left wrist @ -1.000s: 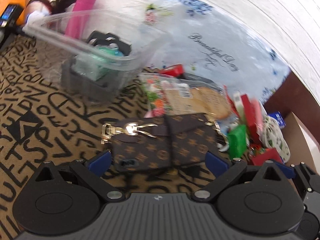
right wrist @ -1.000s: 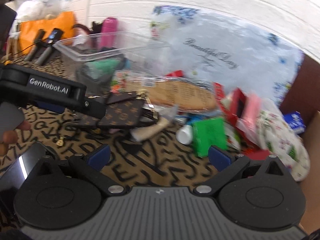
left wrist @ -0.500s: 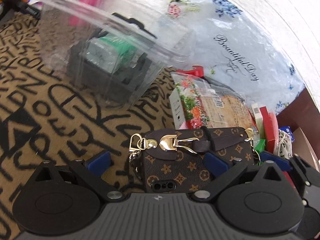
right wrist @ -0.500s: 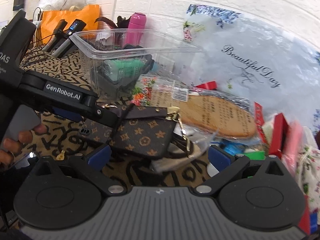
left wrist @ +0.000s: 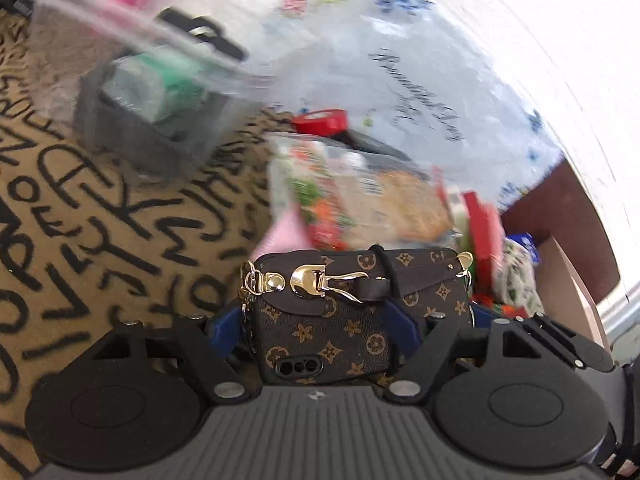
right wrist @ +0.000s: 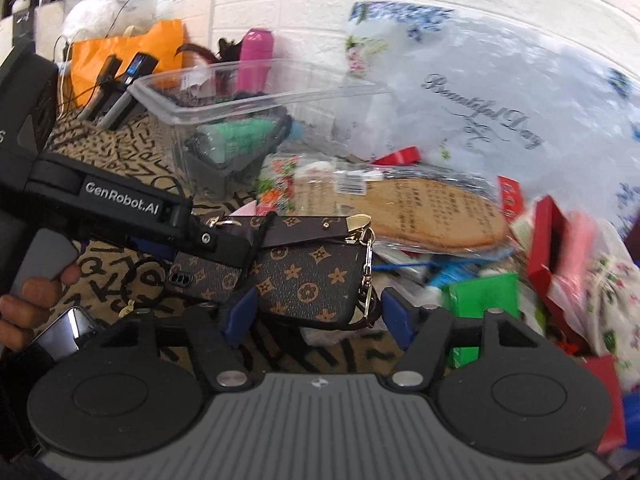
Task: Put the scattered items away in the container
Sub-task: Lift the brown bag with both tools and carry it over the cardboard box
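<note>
So the left gripper (left wrist: 316,320) has its jaws clenched on one monogram pouch (left wrist: 352,312), mid-frame and off the counter. One clear container (right wrist: 240,120), upper left, holds a few things already. Right gripper (right wrist: 316,316) hangs released. Loads left at right.

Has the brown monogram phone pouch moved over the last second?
Yes. The brown monogram phone pouch, clamped in the left gripper, has lifted off the lettered mat toward the clear plastic container.
</note>
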The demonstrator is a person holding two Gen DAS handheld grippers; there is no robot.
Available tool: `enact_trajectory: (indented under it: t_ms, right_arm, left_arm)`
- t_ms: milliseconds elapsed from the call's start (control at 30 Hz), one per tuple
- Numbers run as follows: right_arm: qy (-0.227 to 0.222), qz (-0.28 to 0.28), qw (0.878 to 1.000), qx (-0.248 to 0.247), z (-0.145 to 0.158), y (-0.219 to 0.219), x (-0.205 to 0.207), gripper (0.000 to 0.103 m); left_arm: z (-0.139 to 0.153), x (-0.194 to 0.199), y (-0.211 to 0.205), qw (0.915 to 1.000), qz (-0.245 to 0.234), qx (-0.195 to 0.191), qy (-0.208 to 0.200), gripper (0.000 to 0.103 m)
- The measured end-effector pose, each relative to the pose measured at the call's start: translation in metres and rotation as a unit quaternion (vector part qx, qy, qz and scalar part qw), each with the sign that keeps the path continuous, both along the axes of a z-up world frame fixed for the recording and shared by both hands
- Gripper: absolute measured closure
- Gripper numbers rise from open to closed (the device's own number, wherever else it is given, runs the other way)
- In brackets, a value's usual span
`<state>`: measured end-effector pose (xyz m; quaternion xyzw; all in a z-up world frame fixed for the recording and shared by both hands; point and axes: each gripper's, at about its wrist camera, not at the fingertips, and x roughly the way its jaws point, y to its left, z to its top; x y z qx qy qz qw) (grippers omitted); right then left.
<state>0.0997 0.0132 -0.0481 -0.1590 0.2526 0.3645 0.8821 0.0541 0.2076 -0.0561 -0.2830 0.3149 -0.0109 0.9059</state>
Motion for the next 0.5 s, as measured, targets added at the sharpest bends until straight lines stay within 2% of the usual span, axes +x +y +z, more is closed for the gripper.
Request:
enact_trajectory:
  t_ms: [167,300,400,500]
  right_arm:
    - [0.001,-0.018,1.000,0.017,0.010,-0.046,-0.023,0.037]
    - [0.007,-0.040,0.999,0.011,0.008,-0.090,-0.048,0.037]
    - [0.033,-0.072,0.997,0.004,-0.005,-0.120,-0.058,0.037]
    - [0.066,-0.098,0.993,0.004,-0.021,-0.141,-0.063,0.037]
  left_arm:
    - [0.017,-0.008,-0.040,0.9983,-0.053,0.024,-0.006,0.027]
    - [0.010,-0.011,-0.078,0.9928,-0.116,0.027,0.012,0.028]
    - [-0.002,-0.005,-0.102,0.9860,-0.160,0.030,0.037,0.031]
    - [-0.004,-0.001,-0.117,0.9835,-0.169,0.051,0.040,0.028]
